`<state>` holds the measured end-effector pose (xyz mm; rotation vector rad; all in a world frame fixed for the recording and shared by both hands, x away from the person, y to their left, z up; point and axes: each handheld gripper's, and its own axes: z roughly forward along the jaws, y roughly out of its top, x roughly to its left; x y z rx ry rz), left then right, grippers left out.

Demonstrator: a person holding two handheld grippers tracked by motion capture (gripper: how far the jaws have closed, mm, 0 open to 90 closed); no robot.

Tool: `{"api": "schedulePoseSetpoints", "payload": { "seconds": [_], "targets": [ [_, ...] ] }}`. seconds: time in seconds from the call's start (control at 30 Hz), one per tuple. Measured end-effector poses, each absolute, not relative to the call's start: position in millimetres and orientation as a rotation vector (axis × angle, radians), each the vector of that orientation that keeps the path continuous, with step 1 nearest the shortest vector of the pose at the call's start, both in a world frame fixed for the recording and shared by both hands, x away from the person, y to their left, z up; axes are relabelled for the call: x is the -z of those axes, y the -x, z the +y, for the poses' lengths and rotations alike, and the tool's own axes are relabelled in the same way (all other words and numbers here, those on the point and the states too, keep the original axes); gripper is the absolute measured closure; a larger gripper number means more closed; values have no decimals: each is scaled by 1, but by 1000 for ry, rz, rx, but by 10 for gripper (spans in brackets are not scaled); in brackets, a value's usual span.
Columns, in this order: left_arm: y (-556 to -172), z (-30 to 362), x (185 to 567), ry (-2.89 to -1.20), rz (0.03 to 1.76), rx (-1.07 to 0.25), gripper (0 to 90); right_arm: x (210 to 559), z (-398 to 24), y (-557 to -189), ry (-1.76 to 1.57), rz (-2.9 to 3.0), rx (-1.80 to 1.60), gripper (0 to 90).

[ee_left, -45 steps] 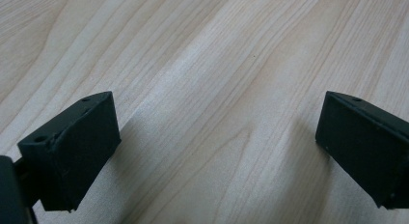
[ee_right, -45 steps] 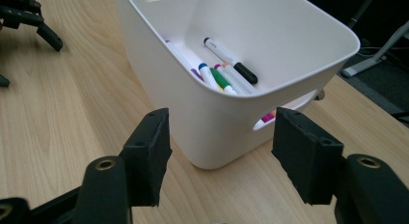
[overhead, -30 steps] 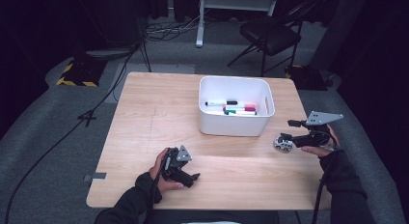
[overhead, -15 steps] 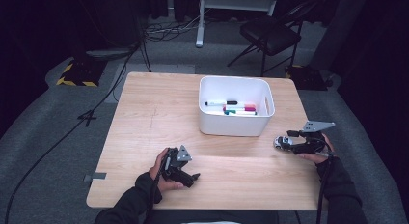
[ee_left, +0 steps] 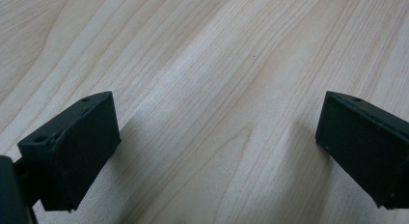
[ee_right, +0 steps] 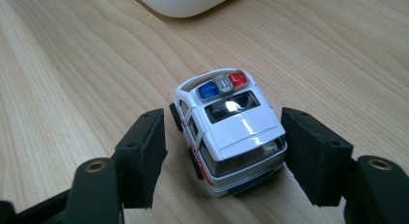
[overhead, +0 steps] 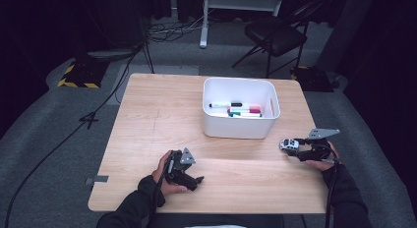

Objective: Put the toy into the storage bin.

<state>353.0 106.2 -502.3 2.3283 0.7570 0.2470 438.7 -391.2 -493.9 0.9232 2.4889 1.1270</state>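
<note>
- straddling the toy police car [ee_right: 226, 137], the right gripper [ee_right: 226, 151] had its 2 jaws one on each side of the car's body; a gap showed at the left jaw and the right jaw sat at or just off the car's flank, so the jaws looked open rather than clamped.
- the car stood on its wheels on the wooden table [overhead: 162, 120], near the right edge and just in front of the white bin [overhead: 241, 129], whose rounded corner showed at the top of the right gripper view.
- the bin held several markers [overhead: 238, 110].
- the left gripper [overhead: 189, 179] rested on the near part of the table, jaws wide apart over bare wood, holding nothing.
- the step in hand looked like either a grasp or a release of the car; which, i could not tell.
- a grasp would have called for squeezing evenly on both flanks, then lifting straight up, clear of the bin wall.
</note>
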Motion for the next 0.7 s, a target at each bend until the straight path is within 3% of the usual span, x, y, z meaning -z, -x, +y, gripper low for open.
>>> {"api": "schedulePoseSetpoints", "payload": {
  "seconds": [0.17,0.4,0.5,0.63,0.7],
  "targets": [
    [-353,106,502,-2329,757,-247,18,498,-390,-434,-904,2480,-1096,350],
    [-353,106,502,-2328,758,-245,18,501,-394,-426,-885,2461,-1140,468],
    [-353,106,502,-2329,756,-247,18,501,-393,-425,-875,2464,-1142,470],
    [-353,106,502,-2328,758,-244,18,502,-391,-426,-866,2466,-1139,372],
    [-353,106,502,-2328,757,-244,18,502,-390,-428,-871,2467,-1136,367]
  ]
}}
